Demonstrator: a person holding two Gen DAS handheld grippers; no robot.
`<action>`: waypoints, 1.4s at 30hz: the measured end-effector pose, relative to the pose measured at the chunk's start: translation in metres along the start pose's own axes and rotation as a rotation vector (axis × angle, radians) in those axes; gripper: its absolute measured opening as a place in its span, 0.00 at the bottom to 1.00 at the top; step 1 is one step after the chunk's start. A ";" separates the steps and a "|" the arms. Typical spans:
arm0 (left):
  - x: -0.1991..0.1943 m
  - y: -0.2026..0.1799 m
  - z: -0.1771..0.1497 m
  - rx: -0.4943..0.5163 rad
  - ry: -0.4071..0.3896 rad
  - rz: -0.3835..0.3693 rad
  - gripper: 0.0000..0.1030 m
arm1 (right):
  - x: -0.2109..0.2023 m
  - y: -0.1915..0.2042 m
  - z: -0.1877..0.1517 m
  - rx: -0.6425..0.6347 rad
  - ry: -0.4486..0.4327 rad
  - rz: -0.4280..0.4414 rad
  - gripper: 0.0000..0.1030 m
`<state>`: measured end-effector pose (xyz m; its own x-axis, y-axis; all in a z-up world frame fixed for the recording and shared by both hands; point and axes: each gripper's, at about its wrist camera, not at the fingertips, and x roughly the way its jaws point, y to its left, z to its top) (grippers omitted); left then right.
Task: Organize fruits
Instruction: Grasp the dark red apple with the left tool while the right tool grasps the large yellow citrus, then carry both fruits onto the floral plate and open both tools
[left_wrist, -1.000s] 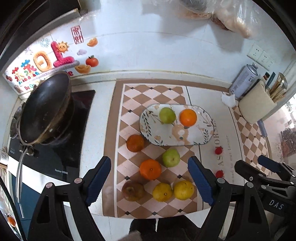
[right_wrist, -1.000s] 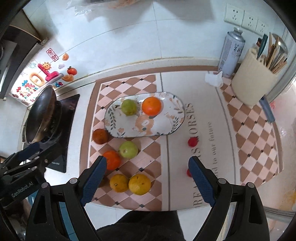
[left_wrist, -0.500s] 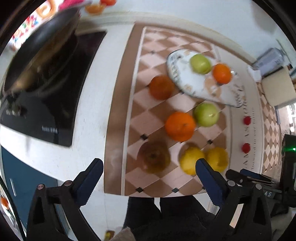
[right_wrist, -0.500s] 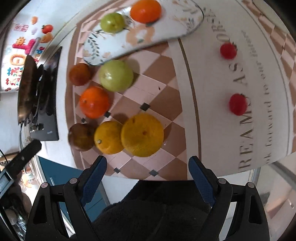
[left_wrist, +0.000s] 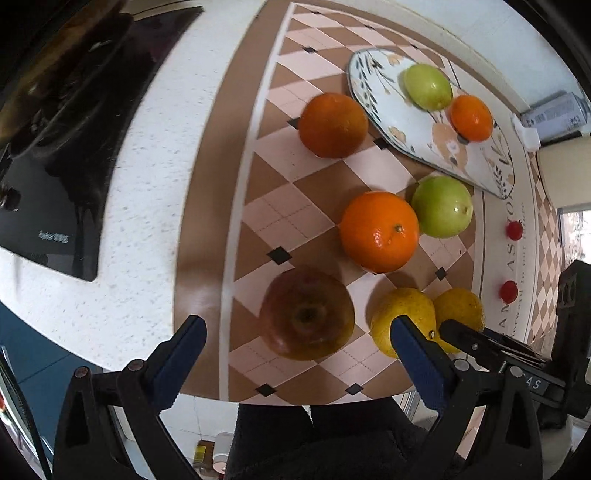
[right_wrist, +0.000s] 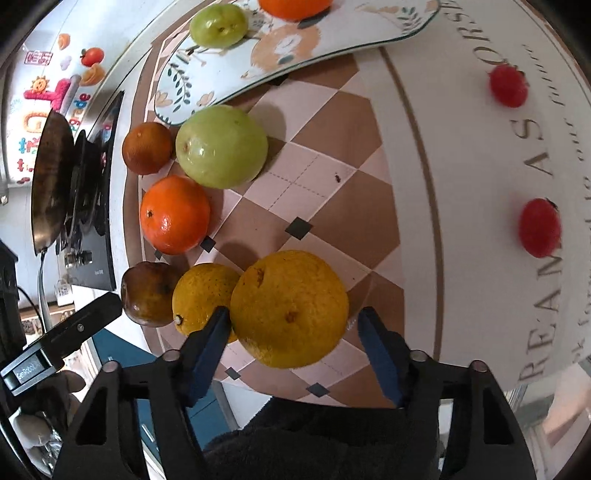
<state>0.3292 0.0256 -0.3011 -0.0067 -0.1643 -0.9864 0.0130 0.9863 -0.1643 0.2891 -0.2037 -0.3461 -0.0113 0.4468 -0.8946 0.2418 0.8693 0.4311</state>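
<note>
The right hand-held gripper (right_wrist: 291, 325) straddles the large yellow citrus (right_wrist: 289, 308) at the counter's (left_wrist: 147, 184) near edge, jaws open around it. The left hand-held gripper (left_wrist: 295, 332) gapes wide over the brown apple (left_wrist: 306, 313).

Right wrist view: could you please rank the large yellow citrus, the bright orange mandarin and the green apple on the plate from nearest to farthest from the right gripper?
1. Large yellow citrus, between the right gripper fingers.
2. Bright orange mandarin, left, mid-mat.
3. Green apple on the plate, far top.
</note>
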 end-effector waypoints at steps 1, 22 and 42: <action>0.003 -0.001 0.001 0.006 0.008 -0.001 0.99 | 0.002 0.002 0.000 -0.001 -0.002 0.001 0.64; 0.048 -0.017 0.010 0.112 0.066 0.044 0.62 | -0.002 -0.007 0.011 -0.045 0.037 -0.155 0.64; 0.068 -0.004 -0.002 0.114 0.068 0.044 0.62 | -0.005 -0.019 0.014 -0.023 0.056 -0.137 0.64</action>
<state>0.3269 0.0107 -0.3676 -0.0712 -0.1155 -0.9907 0.1283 0.9840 -0.1240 0.2979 -0.2257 -0.3511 -0.0973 0.3340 -0.9375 0.2117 0.9274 0.3084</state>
